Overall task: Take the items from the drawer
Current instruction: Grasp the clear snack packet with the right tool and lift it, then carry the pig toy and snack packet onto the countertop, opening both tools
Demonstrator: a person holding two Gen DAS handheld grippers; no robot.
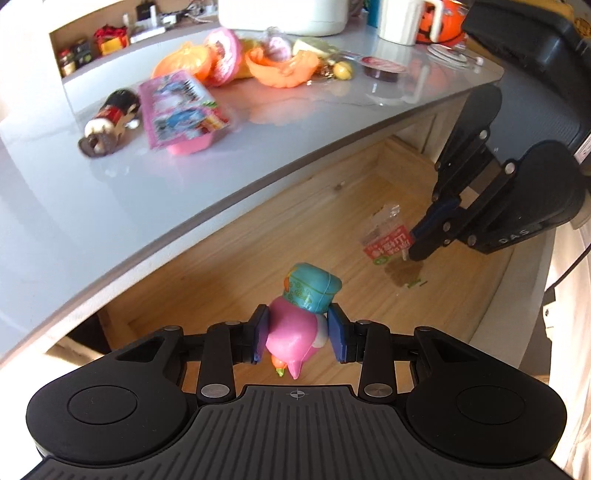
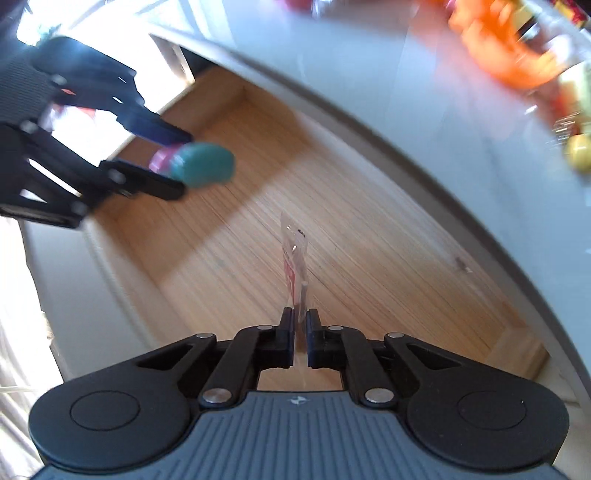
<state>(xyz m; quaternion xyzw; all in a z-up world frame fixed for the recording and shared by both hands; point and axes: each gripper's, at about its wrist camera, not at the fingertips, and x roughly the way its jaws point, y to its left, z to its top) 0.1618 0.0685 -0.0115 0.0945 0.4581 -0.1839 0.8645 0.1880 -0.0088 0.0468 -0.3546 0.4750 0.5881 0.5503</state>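
Note:
My left gripper (image 1: 297,334) is shut on a pink toy figure with a teal hat (image 1: 299,325), held above the open wooden drawer (image 1: 280,236). In the right wrist view that same toy (image 2: 201,164) shows blurred at the upper left between the left gripper's fingers (image 2: 162,138). My right gripper (image 2: 300,325) is shut on a clear plastic packet with a red label (image 2: 293,266), which stands edge-on over the drawer floor (image 2: 362,243). From the left wrist view, the packet (image 1: 388,240) hangs at the right gripper's (image 1: 415,242) tips.
A grey tabletop (image 1: 110,199) overhangs the drawer. On it lie a pink boxed toy (image 1: 184,110), a dark doll (image 1: 110,122), orange pumpkin pieces (image 1: 280,66), a white appliance (image 1: 284,14) and a mug (image 1: 402,18). A white sleeve (image 1: 569,295) is at the right edge.

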